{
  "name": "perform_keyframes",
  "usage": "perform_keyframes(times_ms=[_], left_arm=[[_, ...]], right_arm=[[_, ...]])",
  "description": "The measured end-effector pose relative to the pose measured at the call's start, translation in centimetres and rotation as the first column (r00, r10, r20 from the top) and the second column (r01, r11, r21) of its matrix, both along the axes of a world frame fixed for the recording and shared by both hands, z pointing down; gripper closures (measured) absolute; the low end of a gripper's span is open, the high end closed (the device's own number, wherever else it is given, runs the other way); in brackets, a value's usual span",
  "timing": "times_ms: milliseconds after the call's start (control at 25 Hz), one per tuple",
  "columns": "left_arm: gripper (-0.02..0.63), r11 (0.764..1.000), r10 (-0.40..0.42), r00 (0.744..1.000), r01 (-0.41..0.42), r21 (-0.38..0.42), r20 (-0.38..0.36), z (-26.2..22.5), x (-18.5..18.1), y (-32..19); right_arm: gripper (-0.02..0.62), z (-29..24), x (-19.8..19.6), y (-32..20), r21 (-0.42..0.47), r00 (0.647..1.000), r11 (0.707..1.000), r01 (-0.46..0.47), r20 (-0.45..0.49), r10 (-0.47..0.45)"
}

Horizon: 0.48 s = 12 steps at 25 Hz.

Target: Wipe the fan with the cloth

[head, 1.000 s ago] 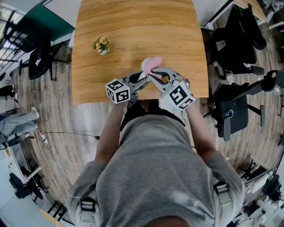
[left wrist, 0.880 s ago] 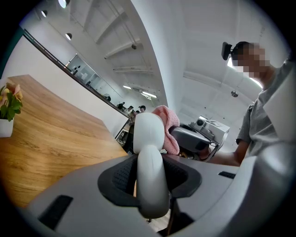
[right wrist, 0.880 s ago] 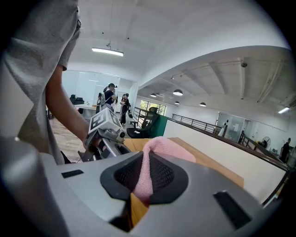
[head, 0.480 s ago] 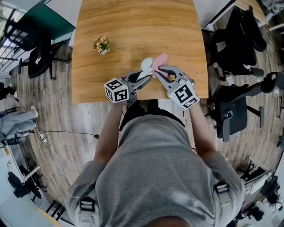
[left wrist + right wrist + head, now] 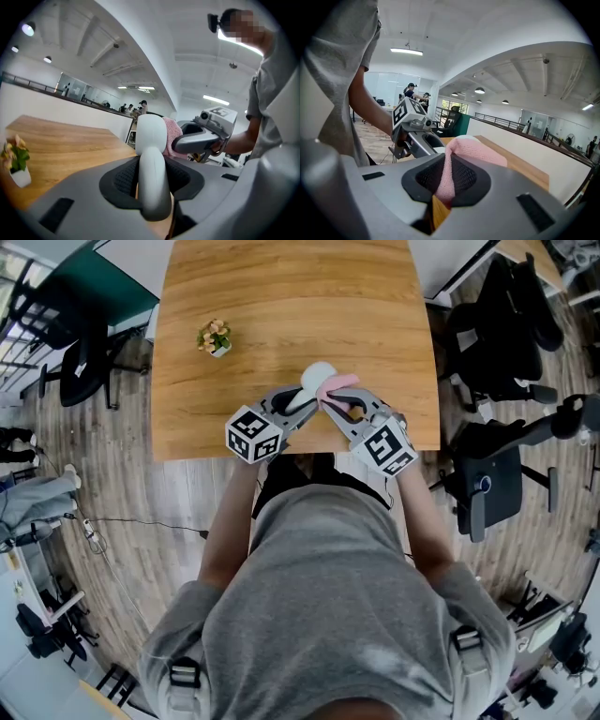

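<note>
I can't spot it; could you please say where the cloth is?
The cloth is clamped in the right hand-held gripper, against the fan in the left hand-held gripper, above the table's near edge (head view).

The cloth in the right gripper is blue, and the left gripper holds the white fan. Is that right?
No. The cloth is pink, not blue; the right gripper view shows it. It is in the right gripper, and the left gripper holds the white fan.

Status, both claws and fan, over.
Left claw shut on white fan, at handle. Right claw shut on pink cloth, cloth at fan head. Potted plant well clear.
</note>
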<state>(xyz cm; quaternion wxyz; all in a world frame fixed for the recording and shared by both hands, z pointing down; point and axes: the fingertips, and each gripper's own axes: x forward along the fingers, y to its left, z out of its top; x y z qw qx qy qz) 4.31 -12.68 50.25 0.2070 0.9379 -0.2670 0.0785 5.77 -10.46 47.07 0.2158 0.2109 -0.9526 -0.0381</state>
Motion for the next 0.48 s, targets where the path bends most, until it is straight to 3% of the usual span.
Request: perform_keyframes(times_ms=[80,160,320,480], left_arm=[[0.454,0.997,-0.01,0.992,0.0,0.08,0.128,0.0,-0.1,-0.3],[0.454,0.983,-0.04,0.962,-0.01,0.182,0.269,0.1,-0.4,-0.6],[0.454,0.926,-0.147,0.843,-0.066,0.371,0.517,0.3,-1.3,-1.3],[0.454,0.855,-0.258,0.72,-0.141,0.499,0.645,0.0,-1.6,-1.6]], right_arm=[[0.56,-0.4,-0.2,0.1,-0.007,1.0,1.0,0.008,0.021,-0.008],[0.56,-0.7,-0.2,0.1,-0.023,0.999,1.0,0.01,0.048,-0.009],[0.561,-0.9,0.1,0.0,-0.06,0.996,0.998,-0.002,0.093,0.007],[0.561,-1.3,0.3,-0.2,-0.049,0.996,0.999,0.007,0.091,-0.003]])
